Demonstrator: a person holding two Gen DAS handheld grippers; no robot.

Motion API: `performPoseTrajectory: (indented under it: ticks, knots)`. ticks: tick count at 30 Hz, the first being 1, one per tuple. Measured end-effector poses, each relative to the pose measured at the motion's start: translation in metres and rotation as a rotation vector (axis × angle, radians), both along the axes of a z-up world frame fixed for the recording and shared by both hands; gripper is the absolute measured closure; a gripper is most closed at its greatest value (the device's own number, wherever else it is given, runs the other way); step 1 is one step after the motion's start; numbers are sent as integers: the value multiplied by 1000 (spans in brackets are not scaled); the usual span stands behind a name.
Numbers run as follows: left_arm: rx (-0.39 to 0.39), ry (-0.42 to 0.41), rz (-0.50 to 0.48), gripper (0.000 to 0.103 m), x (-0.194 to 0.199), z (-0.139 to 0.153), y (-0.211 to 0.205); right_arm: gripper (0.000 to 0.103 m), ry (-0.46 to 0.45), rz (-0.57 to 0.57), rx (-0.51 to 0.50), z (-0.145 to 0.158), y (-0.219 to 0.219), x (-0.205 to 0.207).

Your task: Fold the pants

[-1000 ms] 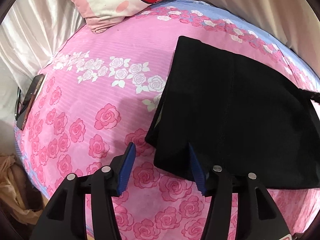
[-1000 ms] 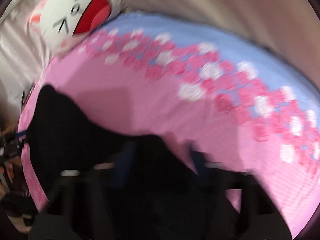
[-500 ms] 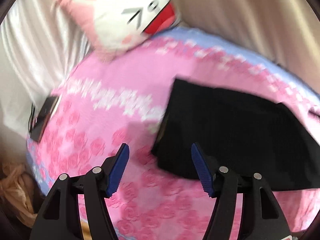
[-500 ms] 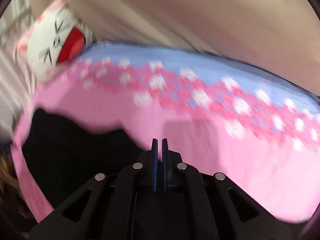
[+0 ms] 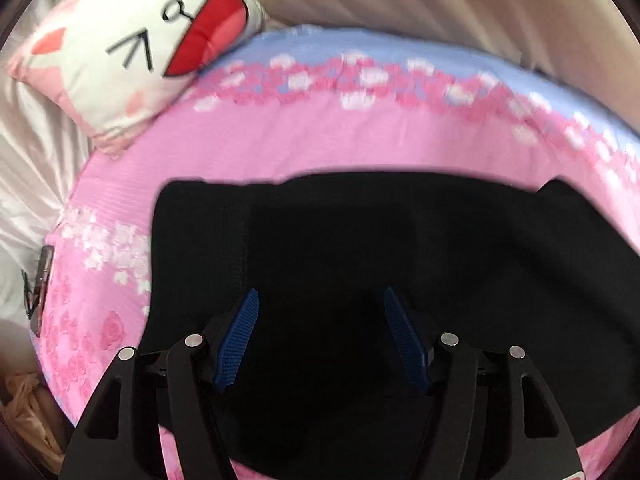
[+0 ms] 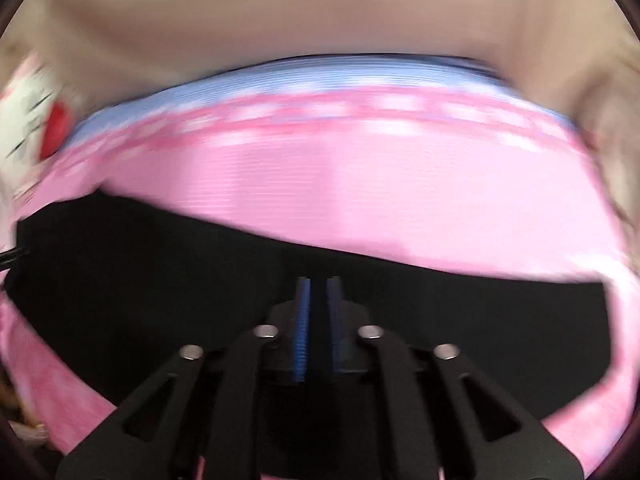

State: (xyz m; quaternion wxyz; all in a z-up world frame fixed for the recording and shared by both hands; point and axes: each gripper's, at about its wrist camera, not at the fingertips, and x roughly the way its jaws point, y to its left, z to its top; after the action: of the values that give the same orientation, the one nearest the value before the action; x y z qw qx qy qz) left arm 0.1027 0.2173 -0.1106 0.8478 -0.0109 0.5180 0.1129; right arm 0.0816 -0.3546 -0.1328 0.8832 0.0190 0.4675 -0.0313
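Over the bed (image 5: 360, 152), both grippers between folds of the black pants (image 5: 400, 240)
Left gripper (image 5: 320, 300) open, empty; right gripper (image 6: 319, 300) opening, nothing visibly between; next, pinch an edge

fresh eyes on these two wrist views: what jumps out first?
The black pants lie flat across the middle of the pink rose-print bedspread, filling both views. At the bed's far left corner sits a white cartoon-face pillow with a big red mouth.
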Motion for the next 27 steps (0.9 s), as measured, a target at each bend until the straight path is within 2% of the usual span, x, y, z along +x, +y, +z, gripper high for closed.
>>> performPoseTrajectory:
  ticks: [1, 2, 4, 7, 9, 10, 12, 14, 16, 17, 19, 20, 21, 24, 27]
  knots:
    - [-6, -17, -7, 39, -4, 9, -5, 75, 12, -78, -27, -2, -39, -14]
    - [-8, -34, -18, 39, -5, 17, -15, 75, 21, -119, -35, -3, -59, -20]
    - [-29, -63, -61, 39, -8, 31, -41, 75, 12, -216, -14, -2, -111, -37]
    - [-46, -64, -139, 32, -2, 37, -97, 75, 21, -172, 13, -12, -137, -34]
    - [-63, -42, -185, 32, 4, 31, -134, 78, 107, -181, -31, -39, -163, -34]
    - [-77, -19, -217, 32, 6, 28, -159, 77, 100, -205, -12, -43, -174, -35]
    - [-81, -9, -247, 32, 3, 27, -188, 74, 46, -292, 68, -32, -202, -50]
    - [-96, -8, -294, 32, -3, 29, -215, 73, -5, -309, 114, -21, -210, -56]
    - [-94, 0, -335, 32, -9, 28, -240, 64, 6, -287, 113, -20, -217, -56]
    - [-96, 7, -351, 32, -12, 27, -251, 56, 20, -277, 97, -23, -218, -56]
    - [-107, 20, -381, 32, -18, 27, -272, 54, 41, -230, 95, -33, -220, -57]
    - [-108, 22, -397, 32, -21, 28, -281, 66, 42, -207, 96, -38, -221, -55]
    - [-99, 24, -414, 32, -25, 29, -292, 73, 48, -181, 55, -41, -221, -53]
    - [-93, 29, -446, 32, -31, 28, -312, 91, 48, -145, 35, -42, -226, -53]
    - [-80, 32, -449, 32, -34, 28, -322, 98, 31, -153, -4, -35, -241, -58]
